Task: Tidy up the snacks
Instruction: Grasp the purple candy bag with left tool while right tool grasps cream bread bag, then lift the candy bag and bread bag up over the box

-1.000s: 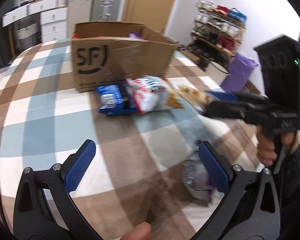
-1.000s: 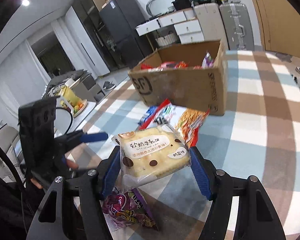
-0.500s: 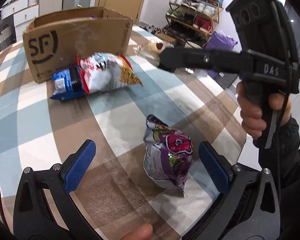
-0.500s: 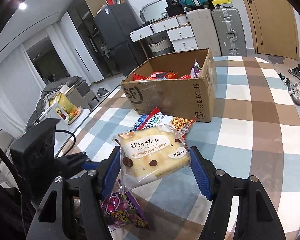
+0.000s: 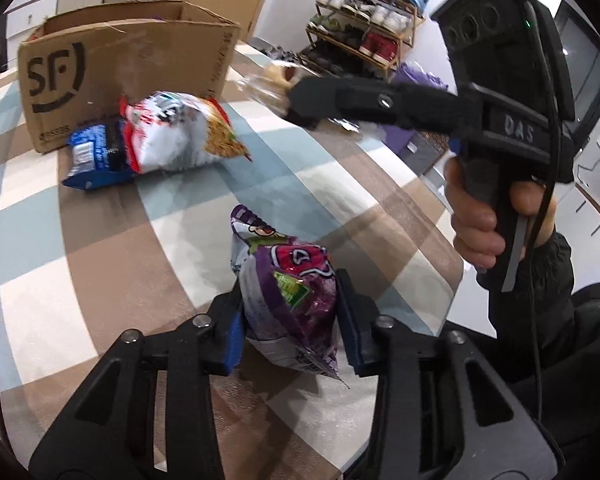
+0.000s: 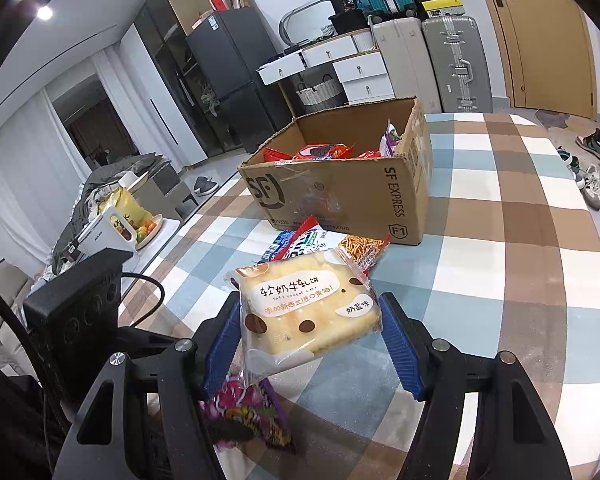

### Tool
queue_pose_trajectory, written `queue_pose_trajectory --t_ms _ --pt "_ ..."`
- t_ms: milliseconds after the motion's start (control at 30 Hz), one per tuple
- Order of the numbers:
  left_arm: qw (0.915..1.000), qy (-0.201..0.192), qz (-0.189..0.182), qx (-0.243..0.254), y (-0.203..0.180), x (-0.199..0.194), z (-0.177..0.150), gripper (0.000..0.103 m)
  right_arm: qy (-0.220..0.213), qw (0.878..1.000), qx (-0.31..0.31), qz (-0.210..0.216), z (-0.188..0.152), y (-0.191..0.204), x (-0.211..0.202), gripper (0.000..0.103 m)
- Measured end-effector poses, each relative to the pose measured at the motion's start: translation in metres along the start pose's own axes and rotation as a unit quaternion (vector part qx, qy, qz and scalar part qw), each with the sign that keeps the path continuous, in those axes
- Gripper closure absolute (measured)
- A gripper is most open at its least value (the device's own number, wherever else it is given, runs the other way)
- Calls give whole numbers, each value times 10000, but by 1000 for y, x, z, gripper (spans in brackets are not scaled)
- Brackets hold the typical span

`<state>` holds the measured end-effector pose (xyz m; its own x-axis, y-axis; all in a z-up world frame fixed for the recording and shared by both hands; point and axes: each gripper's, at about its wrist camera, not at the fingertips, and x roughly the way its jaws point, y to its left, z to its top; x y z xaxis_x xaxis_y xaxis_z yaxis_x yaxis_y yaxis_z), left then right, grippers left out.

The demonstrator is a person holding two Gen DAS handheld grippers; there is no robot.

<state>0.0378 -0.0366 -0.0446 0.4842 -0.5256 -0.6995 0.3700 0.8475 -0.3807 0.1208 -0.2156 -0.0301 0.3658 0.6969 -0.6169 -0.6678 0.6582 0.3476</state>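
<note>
1. Nearest, between my left tongs (image 5: pixel 288 320): a crinkly purple foil snack bag (image 5: pixel 290 292). The jaws have just been closing on it, and the blue pads now pinch its lower half from both sides. The top flops free toward the far side, and it rests on the checked brown, blue and white tablecloth (image 5: pixel 100 264).
2. Risk here: the grip is low on a puffy, slippery bag. As I judge it, the bag could squirm out on the lift, or the tail seam could drag on the cloth.
3. My right tongs (image 6: pixel 308 320), at a middling width, hold a clear-wrapped pale yellow biscuit pack with brown dots (image 6: pixel 306 312) off the cloth. One pad presses each side edge. The wrapper overhangs below, so a tilt could let the pack slide out.
4. Beyond both tongs: a white-and-red noodle snack bag (image 5: pixel 176 136) lies partly over a blue foil packet (image 5: pixel 94 156). Both are loose, just before the box.
5. Farthest: the open brown cardboard box printed SF (image 6: pixel 348 192), with red and purple packets already inside. Carrying two items in together risks the tongs clashing at its rim.
</note>
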Motion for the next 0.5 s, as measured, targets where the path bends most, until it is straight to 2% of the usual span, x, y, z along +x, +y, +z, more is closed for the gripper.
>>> queue_pose_trajectory --t_ms 500 --pt "9940 -692 667 -526 38 -40 21 69 -135 9999 -22 20 2 2 -3 35"
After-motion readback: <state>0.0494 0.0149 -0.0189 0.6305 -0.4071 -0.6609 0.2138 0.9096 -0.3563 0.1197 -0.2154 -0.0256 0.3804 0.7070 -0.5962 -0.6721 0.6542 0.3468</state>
